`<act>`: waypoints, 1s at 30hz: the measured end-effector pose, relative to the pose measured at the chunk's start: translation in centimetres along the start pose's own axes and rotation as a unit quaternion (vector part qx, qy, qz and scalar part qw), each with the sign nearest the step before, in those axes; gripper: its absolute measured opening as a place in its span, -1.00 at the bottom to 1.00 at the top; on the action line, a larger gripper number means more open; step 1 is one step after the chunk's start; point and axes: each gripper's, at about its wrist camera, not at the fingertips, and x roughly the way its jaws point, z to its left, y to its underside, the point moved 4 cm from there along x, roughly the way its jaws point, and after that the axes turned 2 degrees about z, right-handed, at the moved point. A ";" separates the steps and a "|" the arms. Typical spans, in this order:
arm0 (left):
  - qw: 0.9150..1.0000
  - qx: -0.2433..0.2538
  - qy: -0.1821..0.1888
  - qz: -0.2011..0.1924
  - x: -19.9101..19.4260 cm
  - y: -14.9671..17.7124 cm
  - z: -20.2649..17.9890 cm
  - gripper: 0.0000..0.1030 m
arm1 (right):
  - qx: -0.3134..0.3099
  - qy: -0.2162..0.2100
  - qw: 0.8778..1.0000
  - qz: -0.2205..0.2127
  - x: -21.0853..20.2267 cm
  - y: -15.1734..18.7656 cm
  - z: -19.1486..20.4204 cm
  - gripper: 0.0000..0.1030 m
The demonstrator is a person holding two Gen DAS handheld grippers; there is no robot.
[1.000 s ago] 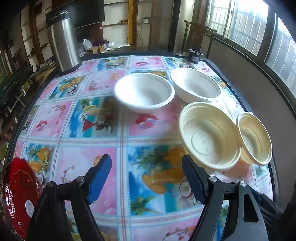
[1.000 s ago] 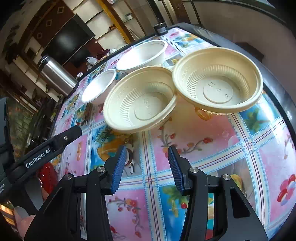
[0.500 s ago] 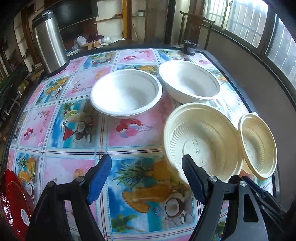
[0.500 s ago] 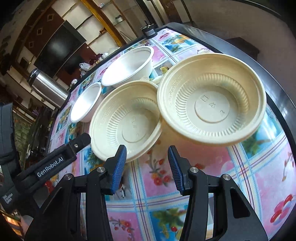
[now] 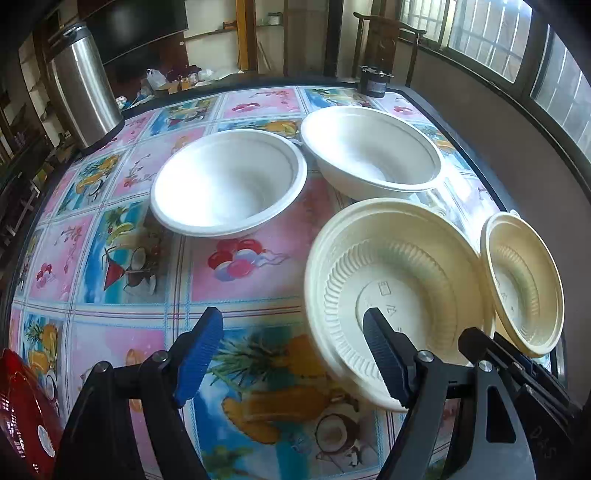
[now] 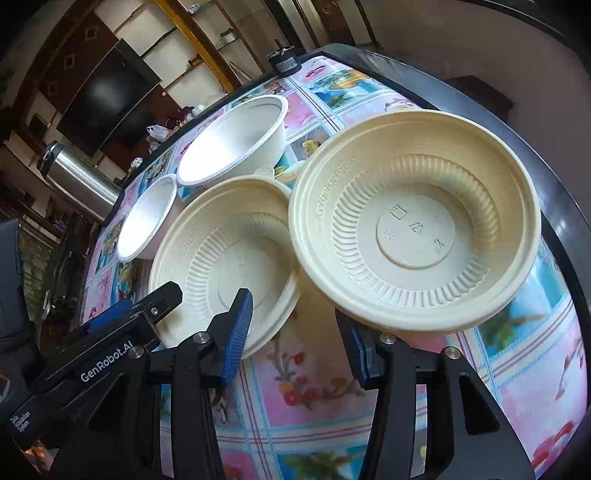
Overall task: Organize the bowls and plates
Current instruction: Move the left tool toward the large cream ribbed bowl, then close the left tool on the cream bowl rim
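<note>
Cream bowls [image 6: 413, 221] sit beyond both grippers' spread jaws, which pinch nothing.

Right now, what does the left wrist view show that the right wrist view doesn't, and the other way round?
Only the left wrist view: a red plate at its lower left edge, a wooden chair and the windows behind the table.

Only the right wrist view: the "GenRobot.AI" lettering on the left gripper's body, and embossed rim patterns on the cream bowls.

Both: two white bowls, two cream ribbed bowls, the steel flask, the small black cylinder, the fruit-print tablecloth, and both grippers open, left gripper, right gripper.
</note>
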 end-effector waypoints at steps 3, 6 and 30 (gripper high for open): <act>1.000 -0.001 0.003 0.004 0.4 -0.2 -0.2 0.53 | -0.004 0.003 1.000 -0.002 0.2 -0.7 0.0 -0.10; 1.000 -0.001 0.004 0.011 0.8 -0.3 -0.4 0.53 | -0.008 0.009 1.000 0.000 0.5 -1.3 -0.1 -0.10; 0.999 0.011 0.018 0.047 3.5 -0.8 -1.6 -0.62 | -0.025 -0.034 0.999 0.008 2.4 -1.3 0.2 -0.56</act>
